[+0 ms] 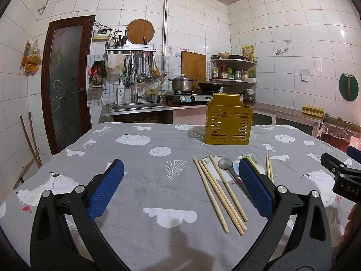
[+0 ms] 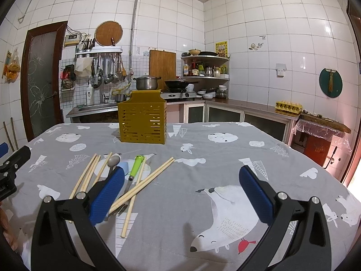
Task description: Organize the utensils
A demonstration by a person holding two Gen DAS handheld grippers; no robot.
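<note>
Two hand-held grippers hover over a table draped in a grey cloth printed with white animals and clouds (image 2: 203,203), in a white-tiled kitchen. The left gripper (image 1: 180,189) has its blue-padded jaws wide apart with nothing between them; the right gripper (image 2: 180,192) likewise stands spread and empty above a printed polar bear.

Loose utensils lie between the two tools. A group of pale wooden chopsticks (image 1: 220,194) lies side by side just inside the left gripper's right finger, with a small grey metal spoon (image 1: 224,164) next to them, its handle running behind that blue pad. From the right wrist view, more chopsticks (image 2: 144,184) lie crossed over one another beside a green-handled utensil (image 2: 136,166), whose metal end is partly hidden among the sticks, and a pale blue item mostly concealed by the right gripper's left finger.

A mustard-yellow perforated metal utensil holder (image 1: 228,122) stands upright farther back on the cloth, well apart from the scattered pieces.
</note>
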